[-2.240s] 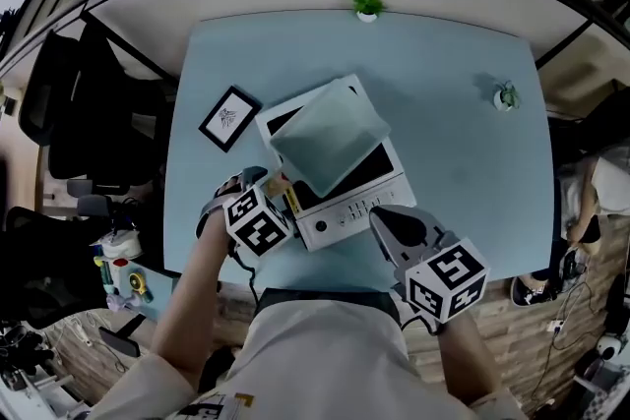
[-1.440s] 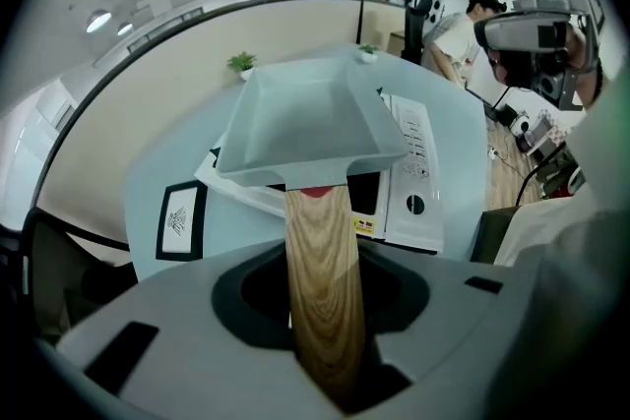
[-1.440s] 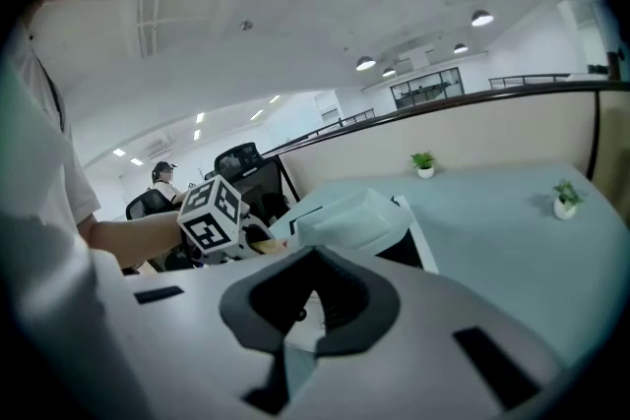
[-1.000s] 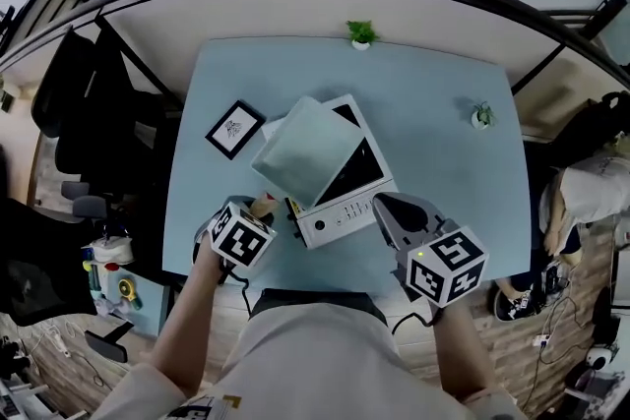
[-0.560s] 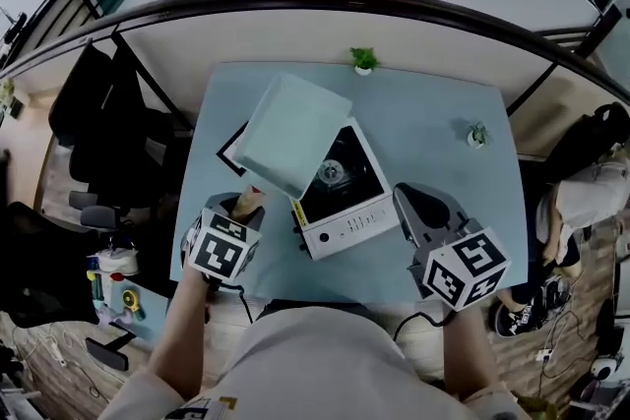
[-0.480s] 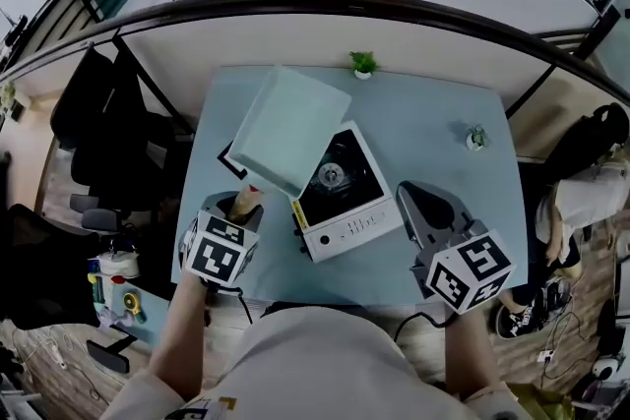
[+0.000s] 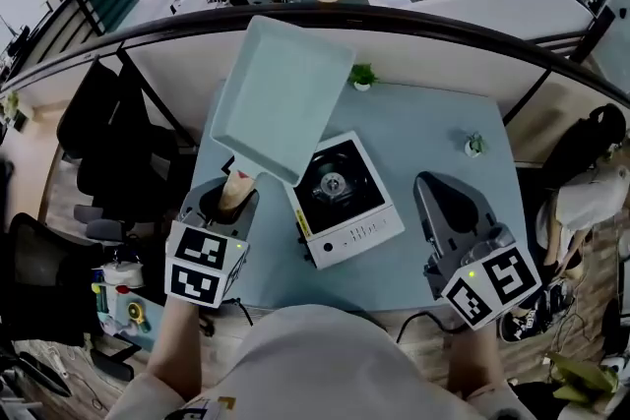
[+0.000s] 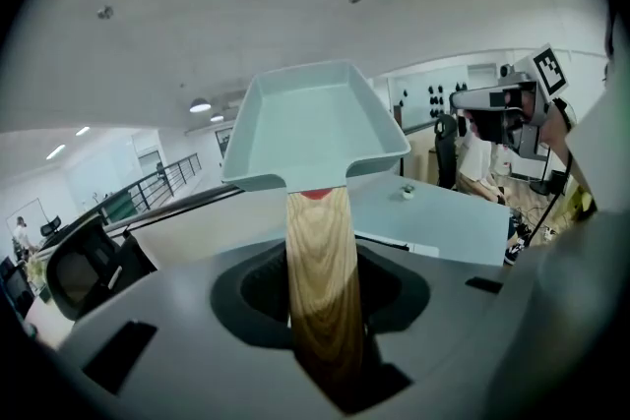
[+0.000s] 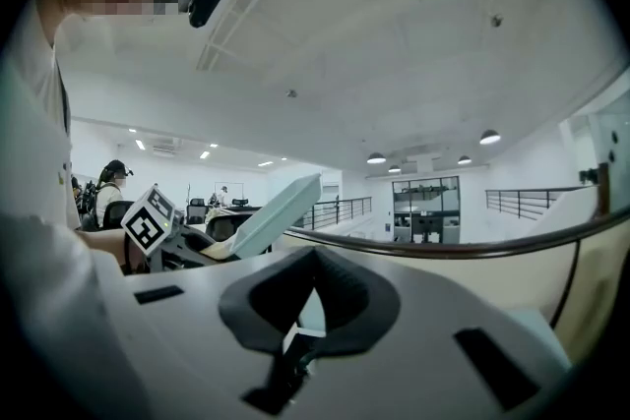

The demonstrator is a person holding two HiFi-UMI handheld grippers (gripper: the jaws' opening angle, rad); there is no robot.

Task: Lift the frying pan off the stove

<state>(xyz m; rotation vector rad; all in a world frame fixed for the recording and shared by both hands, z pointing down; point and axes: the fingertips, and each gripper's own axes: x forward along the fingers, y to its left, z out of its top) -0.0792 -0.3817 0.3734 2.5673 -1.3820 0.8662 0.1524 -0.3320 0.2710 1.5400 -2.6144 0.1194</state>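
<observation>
Jaws of left gripper (image 7: pixel 232 198) clamp frying pan (image 7: pixel 283 93) handle, above stove (image 7: pixel 360 233)

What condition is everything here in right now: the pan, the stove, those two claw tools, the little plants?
Frying pan: lifted clear of the stove, tilted.
Stove: on the table, burner uncovered.
Left gripper: shut on the pan's wooden handle.
Right gripper: shut, holding nothing.
Potted plants: upright on the table.

frying pan (image 7: pixel 281 98): pale green, rectangular, wooden handle (image 7: pixel 234 193). It's up in the air, clear of the stove (image 7: pixel 345 197), up-left of it in the head view, and looks tilted. The stove is a white box with a black top and round burner (image 7: pixel 333 182), flat on the table (image 7: pixel 443 123).
</observation>
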